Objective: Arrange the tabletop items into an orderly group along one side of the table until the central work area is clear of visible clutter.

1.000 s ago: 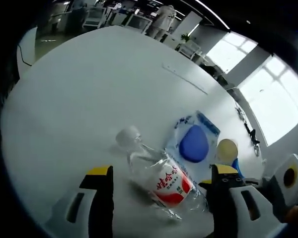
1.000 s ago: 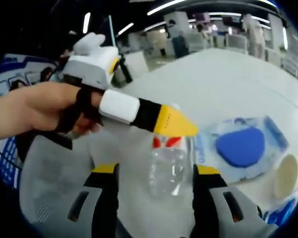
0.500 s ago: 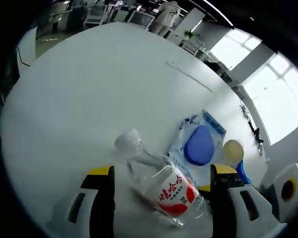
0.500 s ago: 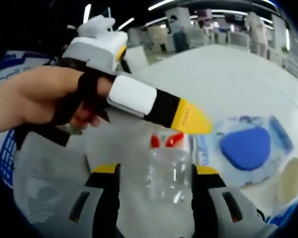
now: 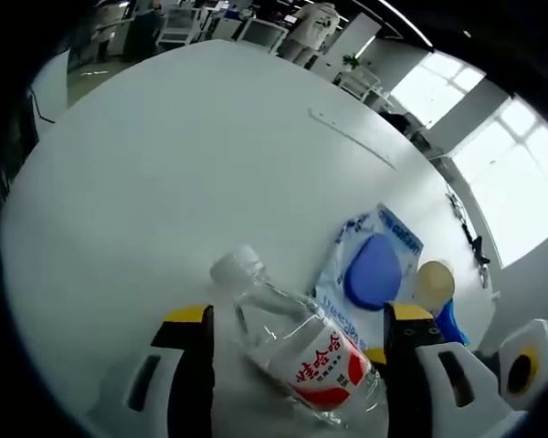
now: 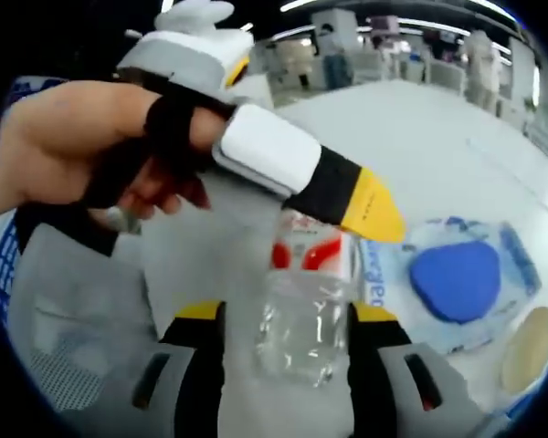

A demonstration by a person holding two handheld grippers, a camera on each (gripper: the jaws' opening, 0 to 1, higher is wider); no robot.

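Note:
A clear plastic bottle (image 5: pixel 297 342) with a red and white label and a white cap (image 5: pixel 237 266) lies on its side on the white table (image 5: pixel 210 146). My left gripper (image 5: pixel 299 315) stands open with the bottle slanting between its jaws. In the right gripper view the bottle's base (image 6: pixel 303 324) points at me, between the jaws of my open right gripper (image 6: pixel 288 312). One of the left gripper's yellow-tipped fingers (image 6: pixel 365 203), held by a hand (image 6: pixel 82 155), reaches over the bottle from the left.
A clear pouch with a blue pad (image 5: pixel 374 269) (image 6: pixel 457 278) lies just beyond the bottle. A round cream-coloured disc (image 5: pixel 434 278) (image 6: pixel 530 338) sits beside the pouch. A grey chair seat (image 6: pixel 73 310) is at the table's edge. People stand far behind the table.
The right gripper view has moved closer to the bottle, and the left gripper and hand loom larger and higher in it. The bottle lies where it was.

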